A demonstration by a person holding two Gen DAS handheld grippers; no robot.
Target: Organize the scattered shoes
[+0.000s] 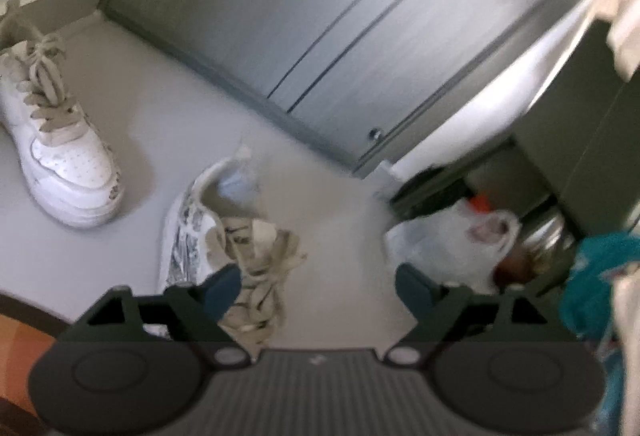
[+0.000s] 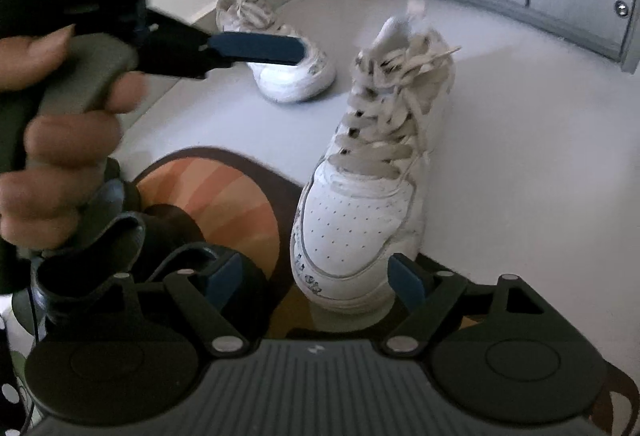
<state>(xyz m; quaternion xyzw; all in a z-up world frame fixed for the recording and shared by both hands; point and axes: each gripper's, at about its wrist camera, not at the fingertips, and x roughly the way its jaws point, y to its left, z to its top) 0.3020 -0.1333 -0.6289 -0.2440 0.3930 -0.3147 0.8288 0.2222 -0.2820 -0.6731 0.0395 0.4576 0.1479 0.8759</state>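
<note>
Two white sneakers apart on the floor, not paired.
Near sneaker (image 2: 360,196) and far sneaker (image 2: 280,52) point differently; left gripper (image 1: 318,292) and right gripper (image 2: 320,276) gape, empty.

Left gripper (image 1: 318,286) jaws wide, right gripper (image 2: 316,278) likewise

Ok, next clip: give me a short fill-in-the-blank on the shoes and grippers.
1. Both sneakers are mostly ____ in colour.
2. The near sneaker has its toe on the striped ____.
3. The right hand-held gripper is ____, holding nothing.
4. The far sneaker stands on the grey ____.

Missing: white; rug; open; floor
</note>
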